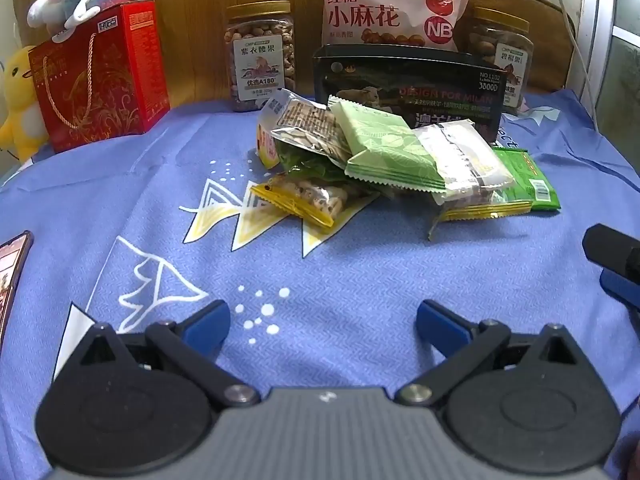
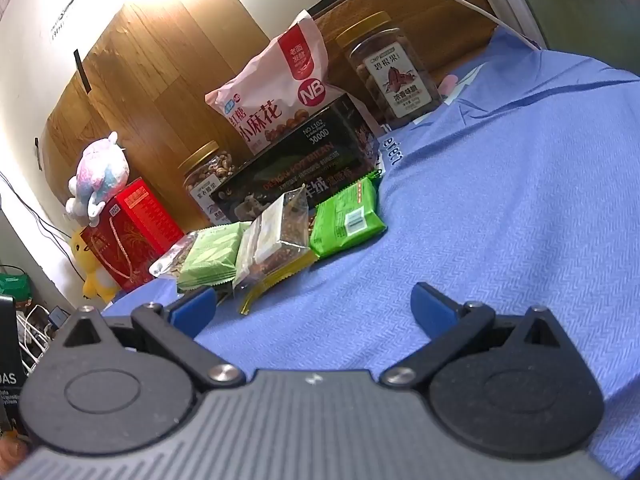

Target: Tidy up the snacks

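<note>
A loose heap of snack packets lies on the blue cloth (image 1: 168, 208). In it are a pale green packet (image 1: 384, 148), a clear packet of seeds (image 1: 312, 128), a yellow-edged packet (image 1: 304, 200), a white-and-clear packet (image 1: 464, 160) and a bright green packet (image 1: 532, 180). My left gripper (image 1: 323, 320) hovers open over bare cloth, well short of the heap. In the right wrist view the same heap shows the pale green packet (image 2: 212, 256), the clear packet (image 2: 276, 240) and the bright green packet (image 2: 348, 220). My right gripper (image 2: 312, 304) is open with nothing between its fingers, its left finger (image 2: 192, 308) near the heap.
Behind the heap stand a black box (image 1: 408, 88), a pink snack bag (image 1: 388, 4), two nut jars (image 1: 262, 56) (image 1: 500, 56) and a red gift bag (image 1: 100, 76) with plush toys. A phone (image 1: 12, 276) lies at the left edge. The other gripper's tip (image 1: 616, 264) shows at the right.
</note>
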The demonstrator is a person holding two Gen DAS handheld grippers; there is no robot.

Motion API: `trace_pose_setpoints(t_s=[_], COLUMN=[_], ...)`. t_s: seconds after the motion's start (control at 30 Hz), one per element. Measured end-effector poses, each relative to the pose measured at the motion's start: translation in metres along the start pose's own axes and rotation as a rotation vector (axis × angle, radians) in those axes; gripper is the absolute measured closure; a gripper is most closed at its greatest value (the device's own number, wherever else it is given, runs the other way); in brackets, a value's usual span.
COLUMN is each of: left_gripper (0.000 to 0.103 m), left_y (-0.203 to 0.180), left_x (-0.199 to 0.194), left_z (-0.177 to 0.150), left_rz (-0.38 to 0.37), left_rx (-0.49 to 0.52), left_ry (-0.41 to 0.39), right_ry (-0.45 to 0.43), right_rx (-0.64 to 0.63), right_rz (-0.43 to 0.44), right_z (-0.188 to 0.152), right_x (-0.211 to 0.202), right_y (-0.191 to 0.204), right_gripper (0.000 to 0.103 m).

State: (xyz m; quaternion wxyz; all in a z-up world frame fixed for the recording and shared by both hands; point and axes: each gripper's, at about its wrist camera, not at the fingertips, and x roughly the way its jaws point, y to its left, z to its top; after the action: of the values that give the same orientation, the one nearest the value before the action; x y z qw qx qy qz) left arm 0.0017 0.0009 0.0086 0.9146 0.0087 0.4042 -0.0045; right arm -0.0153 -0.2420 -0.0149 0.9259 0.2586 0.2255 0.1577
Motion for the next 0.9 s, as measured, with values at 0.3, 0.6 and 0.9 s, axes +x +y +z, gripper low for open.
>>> trace_pose_setpoints(t_s=[0.3, 0.6, 0.9], left_gripper=[0.0, 0.0, 0.0], left_y=[-0.0014, -0.002, -0.0027], left_x=[0.0012, 0.001, -0.0002], left_z=[-0.0034, -0.0045, -0.007], left_rz=[0.0, 0.0, -0.001], left_rx=[0.004, 0.003, 0.008], left_ry=[-0.014, -0.018, -0.036], right_ry=[-0.002, 0.002, 0.004], right_rx=[-0.012, -0.024, -0.031], right_rz=[-0.02, -0.028, -0.031], right_z=[-0.0012, -0.0005, -0.0013], right_x=[0.0013, 0.002, 0.0028], right_y=[0.0051, 0.0067, 0.007], right_gripper=[0.0, 0.0, 0.0])
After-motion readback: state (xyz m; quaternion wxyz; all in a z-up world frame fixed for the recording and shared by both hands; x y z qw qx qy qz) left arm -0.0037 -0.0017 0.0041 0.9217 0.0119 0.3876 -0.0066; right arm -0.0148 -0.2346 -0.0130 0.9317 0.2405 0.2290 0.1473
